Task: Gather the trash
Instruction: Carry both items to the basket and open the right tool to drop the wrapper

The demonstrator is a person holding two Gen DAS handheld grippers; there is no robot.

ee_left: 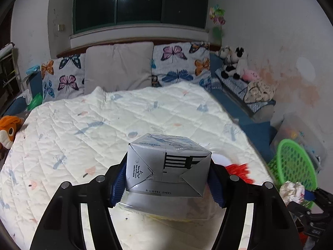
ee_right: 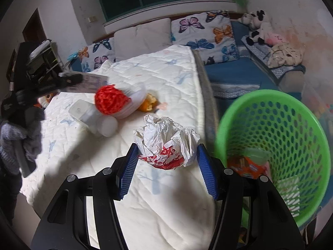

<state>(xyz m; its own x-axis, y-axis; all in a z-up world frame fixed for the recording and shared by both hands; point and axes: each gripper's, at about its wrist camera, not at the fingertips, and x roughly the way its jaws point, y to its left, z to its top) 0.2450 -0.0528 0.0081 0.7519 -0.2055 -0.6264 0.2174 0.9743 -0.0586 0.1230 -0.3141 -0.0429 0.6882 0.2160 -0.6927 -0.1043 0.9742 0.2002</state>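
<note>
While the left gripper (ee_left: 168,179) is clamping a silver drink carton (ee_left: 166,166) between its blue pads (ee_left: 118,183), the carton is sitting above the quilted bedspread (ee_left: 83,125), base end and barcode facing the left wrist camera. Carton is filling the whole gap, both pads touching its sides.

Right gripper (ee_right: 166,162) is gripping a crumpled white-and-red paper wrapper (ee_right: 166,143); wrapper is bulging up and out past the fingertips, pad on each side. Can't tell whether it's lifted clear or touching the bedspread (ee_right: 156,79).

Green mesh basket (ee_right: 274,145) is sitting at 3 o'clock in the right wrist view, just beside the bed edge, mouth tilted toward the camera. Orange packet (ee_right: 247,166) and pale green piece (ee_right: 256,155) are lying inside it. Same basket (ee_left: 295,162) is showing at 3–4 o'clock in the left view, wrapper (ee_left: 291,191) in front of it.

Still lying on the bed, 10–11 o'clock from the wrapper: red mesh netting (ee_right: 110,100) on a white foam sleeve (ee_right: 133,106), orange peel (ee_right: 148,104) just beside it, clear plastic container (ee_right: 83,110) and a white cap (ee_right: 108,126) near it.

Butterfly pillows (ee_left: 179,62) and a grey pillow (ee_left: 118,66) are leaning at 12 o'clock, under the window (ee_left: 139,6).
</note>
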